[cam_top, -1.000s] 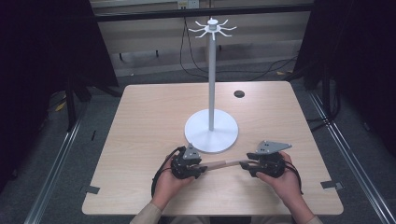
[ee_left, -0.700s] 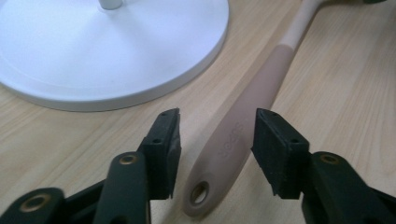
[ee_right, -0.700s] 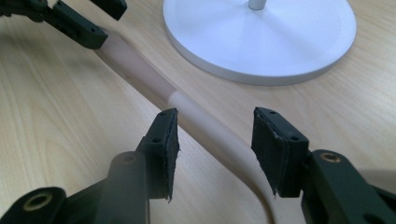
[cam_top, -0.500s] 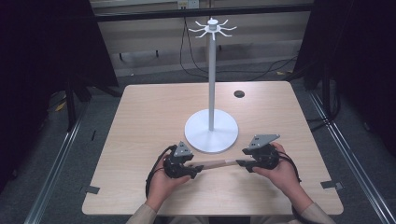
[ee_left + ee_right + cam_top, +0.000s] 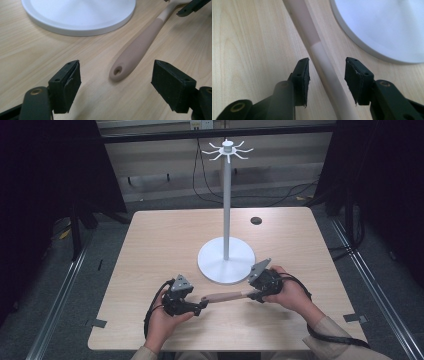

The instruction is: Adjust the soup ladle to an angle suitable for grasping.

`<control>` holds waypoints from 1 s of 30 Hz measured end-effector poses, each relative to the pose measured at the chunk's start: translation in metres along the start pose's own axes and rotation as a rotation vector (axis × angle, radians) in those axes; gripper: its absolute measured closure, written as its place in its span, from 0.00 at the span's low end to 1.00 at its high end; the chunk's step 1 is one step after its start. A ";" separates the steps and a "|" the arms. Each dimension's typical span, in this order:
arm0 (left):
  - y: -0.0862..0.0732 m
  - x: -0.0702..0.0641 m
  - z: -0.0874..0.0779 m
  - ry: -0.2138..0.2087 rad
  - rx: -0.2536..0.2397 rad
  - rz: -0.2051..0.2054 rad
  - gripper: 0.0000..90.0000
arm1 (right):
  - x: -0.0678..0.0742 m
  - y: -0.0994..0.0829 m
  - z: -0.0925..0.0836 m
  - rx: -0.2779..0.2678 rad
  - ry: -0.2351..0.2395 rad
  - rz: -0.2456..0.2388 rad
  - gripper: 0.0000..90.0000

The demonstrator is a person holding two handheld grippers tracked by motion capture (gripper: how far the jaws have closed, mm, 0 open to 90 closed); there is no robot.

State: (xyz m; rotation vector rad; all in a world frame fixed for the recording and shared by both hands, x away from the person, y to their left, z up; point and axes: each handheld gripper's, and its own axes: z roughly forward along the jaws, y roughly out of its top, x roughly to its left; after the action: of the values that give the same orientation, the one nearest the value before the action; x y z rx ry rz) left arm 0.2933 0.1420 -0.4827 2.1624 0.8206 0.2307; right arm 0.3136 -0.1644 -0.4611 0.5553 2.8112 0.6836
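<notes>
The utensil [image 5: 225,296] lay along the table's near edge, before the stand [image 5: 226,265]. My right claw [image 5: 327,75], part open, straddled its pale shaft ungripped; my left claw [image 5: 116,86], wide open and empty, faced the handle's holed end.

I count one wooden table [image 5: 165,240], one white hook stand [image 5: 226,260], one pink-handled utensil [image 5: 225,296], and one dark disc [image 5: 256,220] on the tabletop. I also count two hand-held grippers: left gripper [image 5: 200,308], right gripper [image 5: 251,295].
</notes>
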 end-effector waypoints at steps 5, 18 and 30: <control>-0.006 0.006 -0.010 0.027 -0.016 -0.030 0.25 | -0.003 0.017 0.012 0.050 0.047 -0.070 0.66; -0.012 0.014 -0.024 0.071 -0.073 -0.060 0.24 | -0.002 0.022 0.023 0.124 0.103 -0.175 0.87; -0.008 0.012 -0.018 0.088 -0.077 -0.064 0.17 | -0.007 -0.005 -0.019 -0.163 0.107 -0.034 0.88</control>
State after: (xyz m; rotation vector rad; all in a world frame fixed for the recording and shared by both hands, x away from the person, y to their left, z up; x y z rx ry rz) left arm 0.2913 0.1646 -0.4780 2.0628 0.9149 0.3216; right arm 0.3130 -0.1785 -0.4460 0.4539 2.8197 0.9519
